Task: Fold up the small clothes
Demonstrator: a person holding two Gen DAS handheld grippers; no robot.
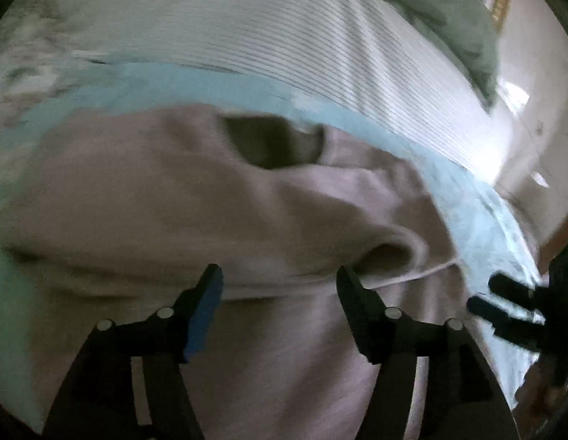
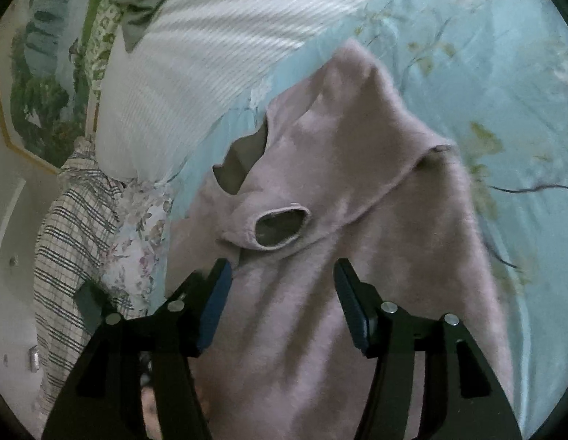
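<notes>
A small pale pink fleece garment point(image 1: 166, 198) lies on the light blue floral bedsheet point(image 1: 196, 84). It also fills the middle of the right wrist view point(image 2: 357, 190), with a round sleeve opening point(image 2: 280, 223) and a neck opening point(image 2: 243, 165) facing up. My left gripper point(image 1: 280, 278) is open, its fingers just above the garment near a rolled sleeve cuff point(image 1: 390, 256). My right gripper point(image 2: 282, 275) is open over the garment just below the sleeve opening. The right gripper also shows at the right edge of the left wrist view point(image 1: 504, 304).
A white ribbed pillow point(image 2: 196, 58) lies beyond the garment, with a green cloth point(image 1: 441, 18) behind it. A plaid cloth point(image 2: 71, 227) and a floral cloth point(image 2: 141, 234) hang at the bed's left edge. A framed picture point(image 2: 38, 84) hangs on the wall.
</notes>
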